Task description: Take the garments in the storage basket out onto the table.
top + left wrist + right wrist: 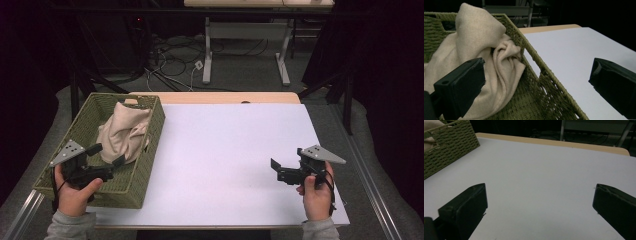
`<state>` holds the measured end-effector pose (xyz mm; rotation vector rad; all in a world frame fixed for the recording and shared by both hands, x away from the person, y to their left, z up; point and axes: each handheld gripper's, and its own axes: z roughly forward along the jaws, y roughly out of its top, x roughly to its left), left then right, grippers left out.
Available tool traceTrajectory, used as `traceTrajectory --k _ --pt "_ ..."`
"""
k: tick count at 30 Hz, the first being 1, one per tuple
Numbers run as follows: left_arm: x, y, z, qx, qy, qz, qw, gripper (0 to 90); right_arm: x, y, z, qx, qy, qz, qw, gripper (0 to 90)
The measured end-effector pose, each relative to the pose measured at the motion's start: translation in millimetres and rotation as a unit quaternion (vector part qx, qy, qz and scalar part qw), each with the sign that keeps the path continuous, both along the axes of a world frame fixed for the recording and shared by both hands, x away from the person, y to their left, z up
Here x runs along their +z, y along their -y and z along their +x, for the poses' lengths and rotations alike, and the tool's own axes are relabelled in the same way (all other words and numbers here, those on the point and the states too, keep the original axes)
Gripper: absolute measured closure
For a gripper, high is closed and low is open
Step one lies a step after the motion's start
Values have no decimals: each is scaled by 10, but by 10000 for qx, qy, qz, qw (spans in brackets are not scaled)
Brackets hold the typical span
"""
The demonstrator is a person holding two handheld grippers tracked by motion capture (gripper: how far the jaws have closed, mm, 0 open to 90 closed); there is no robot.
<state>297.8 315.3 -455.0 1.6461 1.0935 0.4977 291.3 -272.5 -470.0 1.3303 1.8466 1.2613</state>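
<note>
While the left gripper (106, 154) hangs over the near part of the green woven basket (150, 150), its fingers (461, 85) stand wide apart with nothing between them. One of them is just in front of the beige cloth (474, 50), the other out past the basket's rim above the white table (225, 150). That cloth lies bunched inside the basket, just ahead of the left fingers, heaped against the far wall and one long side, with a fold pressed against the rim; whether the finger touches it cannot be told. Well apart to the right, the right gripper (285, 165) is held above bare table, its fingers (466, 207) also spread wide and empty, the basket's corner far off beyond the left one.
</note>
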Motion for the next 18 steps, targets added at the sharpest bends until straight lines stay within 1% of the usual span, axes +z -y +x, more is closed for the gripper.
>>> traceTrajectory --k 1,2,3,4,5,6,9,10,11,13,14,15,16,18 --pt "9 -8 6 40 -18 -3 10000 3 -15 17 12 -1 12 -39 10000 0" --pt "23 -18 14 59 -56 28 10000 3 -46 26 26 -28 -60 6 10000 0" --pt "58 -26 38 93 -77 58 9999 3 -56 31 33 -8 -98 0 10000 0" --pt "81 -26 54 139 -63 70 9999 3 -63 25 33 -26 -144 18 9999 0" --pt "107 -28 73 163 -53 99 9998 3 -74 23 44 -16 -106 25 9999 0" --pt "137 -21 91 198 -63 89 9997 4 -77 27 50 -10 -119 -26 9999 0" --pt "240 5 153 251 -28 86 9996 4 -72 15 60 0 -120 1 9999 0" --pt "277 13 174 298 -23 60 9995 3 -72 7 64 15 -118 21 9999 0" --pt "314 15 199 345 -32 25 9994 3 -74 11 66 60 -128 -46 9999 0" --pt "381 12 250 417 -95 -162 9990 3 -85 5 70 77 -137 -60 9999 0" --pt "381 12 250 417 -95 -162 9990 3 -86 3 74 53 -140 -53 9999 0" --pt "438 13 301 524 -167 -259 9981 3 -86 7 77 66 -155 -45 9998 0" --pt "463 17 326 531 -194 -294 9980 3 -86 15 85 72 -124 -64 9999 0" --pt "484 20 352 535 -219 -283 9979 2 -91 11 90 4 -109 -6 9999 0"
